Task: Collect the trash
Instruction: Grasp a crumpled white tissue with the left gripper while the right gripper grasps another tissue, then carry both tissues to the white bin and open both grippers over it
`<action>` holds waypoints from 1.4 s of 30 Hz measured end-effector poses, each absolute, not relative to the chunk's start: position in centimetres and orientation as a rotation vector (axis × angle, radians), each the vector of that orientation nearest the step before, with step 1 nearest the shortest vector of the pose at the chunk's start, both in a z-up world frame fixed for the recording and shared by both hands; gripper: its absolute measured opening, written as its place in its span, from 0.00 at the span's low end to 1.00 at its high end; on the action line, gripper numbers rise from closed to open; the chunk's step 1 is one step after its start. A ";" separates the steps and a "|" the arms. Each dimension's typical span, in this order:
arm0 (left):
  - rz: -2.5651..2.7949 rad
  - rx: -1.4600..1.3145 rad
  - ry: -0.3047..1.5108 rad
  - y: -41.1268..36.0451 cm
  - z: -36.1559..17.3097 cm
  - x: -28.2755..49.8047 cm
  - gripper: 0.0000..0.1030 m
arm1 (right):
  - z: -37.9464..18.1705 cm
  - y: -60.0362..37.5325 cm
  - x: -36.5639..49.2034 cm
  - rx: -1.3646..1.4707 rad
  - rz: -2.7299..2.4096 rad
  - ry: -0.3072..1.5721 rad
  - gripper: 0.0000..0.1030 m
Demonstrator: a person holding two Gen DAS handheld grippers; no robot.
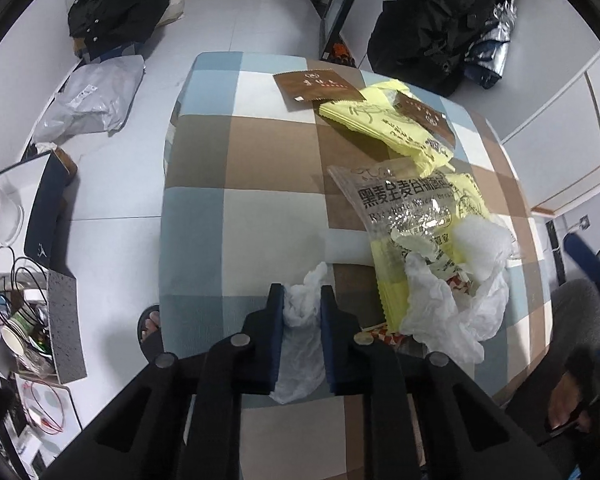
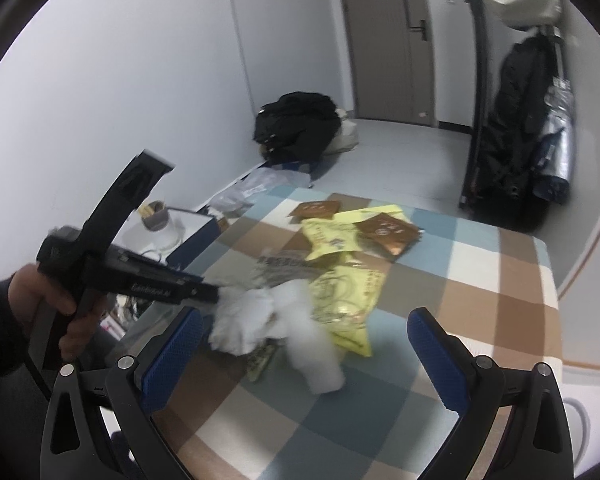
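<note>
- Left gripper [image 1: 300, 312] pinches in tight on a crumpled white tissue [image 1: 300, 308] at the near edge of the checked tabletop [image 1: 228, 160]; the pads squeeze it from both sides, so it looks like a firm hold.
- Right gripper [image 2: 304, 344] hangs over the same table with its jaws spread wide and nothing between them.
- The step in hand, I'd say: first piece of litter grabbed, not yet lifted away.
- The rest of the trash lies in a heap just beside it: yellow wrappers [image 1: 392, 128], a clear bread bag [image 1: 404, 208], two brown sachets [image 1: 316, 86], more white tissue [image 1: 452, 308].
- Next move probably calls for a clean lift, then a drop somewhere (no bin shows in either view).
- Containers: a grey box on the floor [image 1: 62, 328] holds paper cups and cables; whether it takes trash, I can't tell.
</note>
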State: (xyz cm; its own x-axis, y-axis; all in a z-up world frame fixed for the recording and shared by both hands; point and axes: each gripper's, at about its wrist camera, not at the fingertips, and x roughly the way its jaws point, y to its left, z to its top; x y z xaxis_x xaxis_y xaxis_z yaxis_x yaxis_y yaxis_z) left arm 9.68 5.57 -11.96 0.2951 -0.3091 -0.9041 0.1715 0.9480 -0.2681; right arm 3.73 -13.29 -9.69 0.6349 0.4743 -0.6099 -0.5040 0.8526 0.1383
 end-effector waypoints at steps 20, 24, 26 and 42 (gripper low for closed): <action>-0.361 -0.310 1.142 8.6 -10.2 9.7 0.11 | -14.3 -2.7 1.0 -0.641 0.434 0.588 0.41; -0.371 -0.319 1.131 8.8 -10.0 9.7 0.11 | -14.8 -2.7 1.2 -0.638 0.425 0.629 0.16; -0.372 -0.320 1.124 9.0 -9.9 9.7 0.11 | -14.6 -3.2 1.4 -0.599 0.435 0.648 0.10; -0.329 -0.280 1.065 8.6 -7.8 8.3 0.11 | -9.9 -7.2 0.0 -0.290 0.581 0.652 0.04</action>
